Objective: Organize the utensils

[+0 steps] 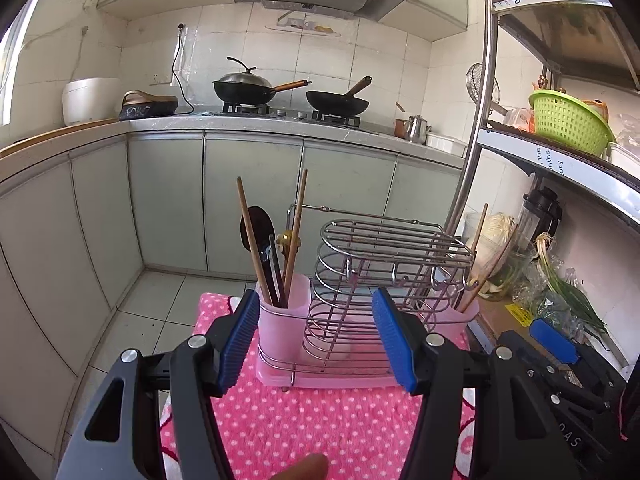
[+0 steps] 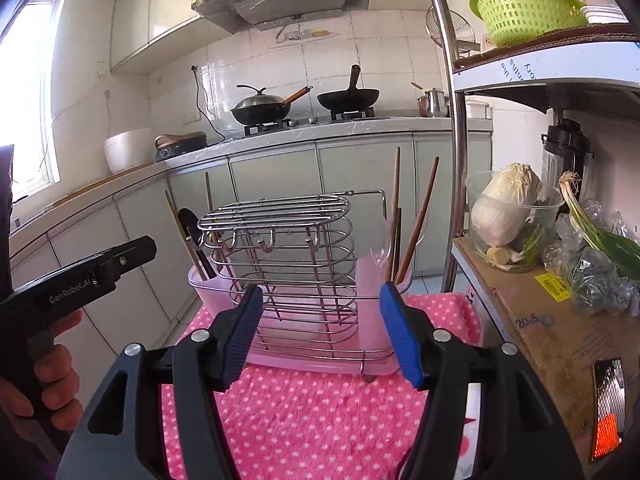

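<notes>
Both tongs hang just short of a wire utensil rack (image 1: 360,288) that stands on a pink tray, which sits on a surface covered by a pink cloth with white dots (image 1: 304,420). The left tongs (image 1: 316,344) are spread wide with nothing between their blue pads, and the right tongs (image 2: 322,334) are likewise wide apart and empty.

At the rack's left end, a pink plastic cup (image 1: 280,320) holds two wooden chopsticks (image 1: 252,240), a dark spoon (image 1: 256,226) and some other dark utensils, all standing upright or leaning slightly. At the right end, a second pink cup (image 2: 380,276) holds more wooden chopsticks (image 2: 418,220) and a clear plastic utensil that is hard to make out.

Beyond the cloth, a stove carries two black woks (image 1: 248,90). To the right, a metal shelf unit holds a green basket (image 2: 524,8), a napa cabbage (image 2: 504,204) in a clear tub, and green onions (image 2: 592,228).
</notes>
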{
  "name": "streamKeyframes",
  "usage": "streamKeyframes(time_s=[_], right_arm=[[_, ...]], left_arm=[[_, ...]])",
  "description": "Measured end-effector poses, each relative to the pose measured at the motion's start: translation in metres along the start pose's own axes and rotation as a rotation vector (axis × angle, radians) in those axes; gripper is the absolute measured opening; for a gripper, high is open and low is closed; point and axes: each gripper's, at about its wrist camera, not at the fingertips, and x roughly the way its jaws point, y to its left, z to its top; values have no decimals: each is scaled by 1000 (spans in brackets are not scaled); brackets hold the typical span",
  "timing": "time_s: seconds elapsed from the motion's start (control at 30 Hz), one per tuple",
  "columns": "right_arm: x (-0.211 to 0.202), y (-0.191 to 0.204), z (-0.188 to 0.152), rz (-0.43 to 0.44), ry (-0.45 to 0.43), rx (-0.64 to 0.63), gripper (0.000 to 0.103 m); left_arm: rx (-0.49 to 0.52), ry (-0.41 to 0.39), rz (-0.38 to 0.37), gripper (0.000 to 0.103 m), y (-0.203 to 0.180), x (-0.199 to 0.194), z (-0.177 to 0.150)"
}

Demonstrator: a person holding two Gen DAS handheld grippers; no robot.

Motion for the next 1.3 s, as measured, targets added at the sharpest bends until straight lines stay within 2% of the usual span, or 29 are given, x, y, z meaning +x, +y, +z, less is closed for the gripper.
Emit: streamKeyframes(time_s=[0.27, 0.53, 0.8, 1.3], right_arm=[[1, 9, -11, -9, 26, -4, 63], [6, 16, -22, -22, 35, -23, 63], [17, 15, -39, -21, 71, -11, 63], [26, 5, -43, -29, 90, 10, 63]], left_arm=[[-24, 33, -12, 58, 4, -4, -18], [-31, 33, -4, 58, 7, -7, -30], [-18, 29, 6, 58, 5, -6, -37], [-15, 60, 8, 58, 2, 9, -43]])
